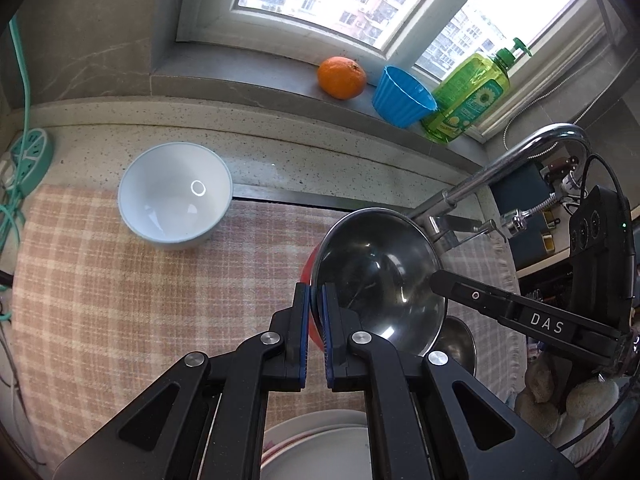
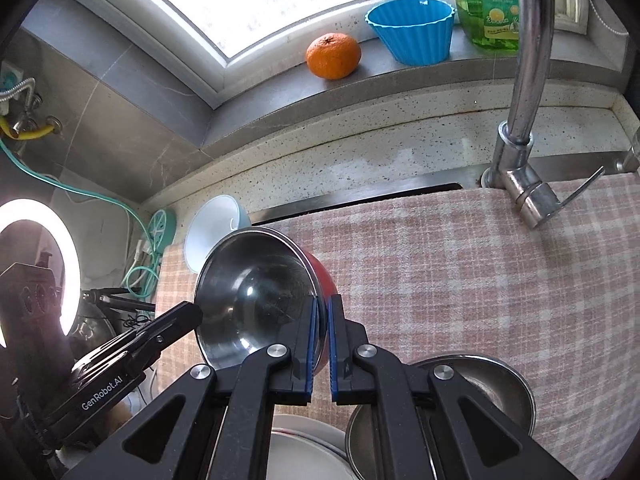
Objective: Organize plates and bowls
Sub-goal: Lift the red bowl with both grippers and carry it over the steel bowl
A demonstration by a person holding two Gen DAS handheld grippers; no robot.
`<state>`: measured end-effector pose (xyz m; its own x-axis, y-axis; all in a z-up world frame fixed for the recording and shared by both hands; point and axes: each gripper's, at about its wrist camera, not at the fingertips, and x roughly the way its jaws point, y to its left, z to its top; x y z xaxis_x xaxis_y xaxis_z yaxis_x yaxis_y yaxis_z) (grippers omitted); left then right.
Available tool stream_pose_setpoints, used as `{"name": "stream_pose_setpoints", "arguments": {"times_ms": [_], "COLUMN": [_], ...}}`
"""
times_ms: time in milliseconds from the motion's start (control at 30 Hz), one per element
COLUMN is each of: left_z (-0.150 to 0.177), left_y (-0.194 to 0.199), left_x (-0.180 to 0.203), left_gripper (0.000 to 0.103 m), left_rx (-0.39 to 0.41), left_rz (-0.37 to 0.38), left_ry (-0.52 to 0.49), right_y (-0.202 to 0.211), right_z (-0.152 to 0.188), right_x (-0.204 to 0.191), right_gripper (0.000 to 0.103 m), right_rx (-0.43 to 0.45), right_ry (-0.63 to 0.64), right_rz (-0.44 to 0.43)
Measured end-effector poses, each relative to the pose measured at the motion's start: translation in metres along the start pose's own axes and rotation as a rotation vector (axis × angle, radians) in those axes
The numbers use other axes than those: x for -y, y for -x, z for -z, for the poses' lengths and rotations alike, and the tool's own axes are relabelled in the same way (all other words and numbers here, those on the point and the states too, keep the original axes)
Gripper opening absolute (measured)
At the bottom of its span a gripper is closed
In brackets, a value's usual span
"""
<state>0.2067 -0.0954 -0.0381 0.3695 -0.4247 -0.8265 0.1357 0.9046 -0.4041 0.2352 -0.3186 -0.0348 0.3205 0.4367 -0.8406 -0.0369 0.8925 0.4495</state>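
A steel bowl with a red outside is held tilted above the checked cloth. My left gripper is shut on one side of its rim. My right gripper is shut on the opposite side. A white bowl stands upright at the cloth's far left. A second steel bowl lies below the held one. White plates show at the bottom edge, partly hidden by the gripper arms.
A chrome tap arches over the right side. On the window sill sit an orange, a blue fluted cup and a green soap bottle. A teal power strip lies left.
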Motion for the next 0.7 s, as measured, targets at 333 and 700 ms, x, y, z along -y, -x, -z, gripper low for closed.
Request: {"name": "stream_pose_setpoints", "arguments": {"times_ms": [333, 700], "left_z": [0.016, 0.036], "left_y": [0.009, -0.002], "left_x": [0.034, 0.068], "left_gripper": [0.004, 0.005], "left_rx": [-0.006, -0.048], "left_rz": [0.044, 0.081], "left_ry": [-0.061, -0.119], "right_y": [0.029, 0.052], "right_z": [0.027, 0.054], "right_x": [0.02, 0.054], "right_gripper": [0.005, 0.005], "right_rx": [0.022, 0.034], "right_ry": [-0.016, -0.069], "right_rz": [0.015, 0.041]}}
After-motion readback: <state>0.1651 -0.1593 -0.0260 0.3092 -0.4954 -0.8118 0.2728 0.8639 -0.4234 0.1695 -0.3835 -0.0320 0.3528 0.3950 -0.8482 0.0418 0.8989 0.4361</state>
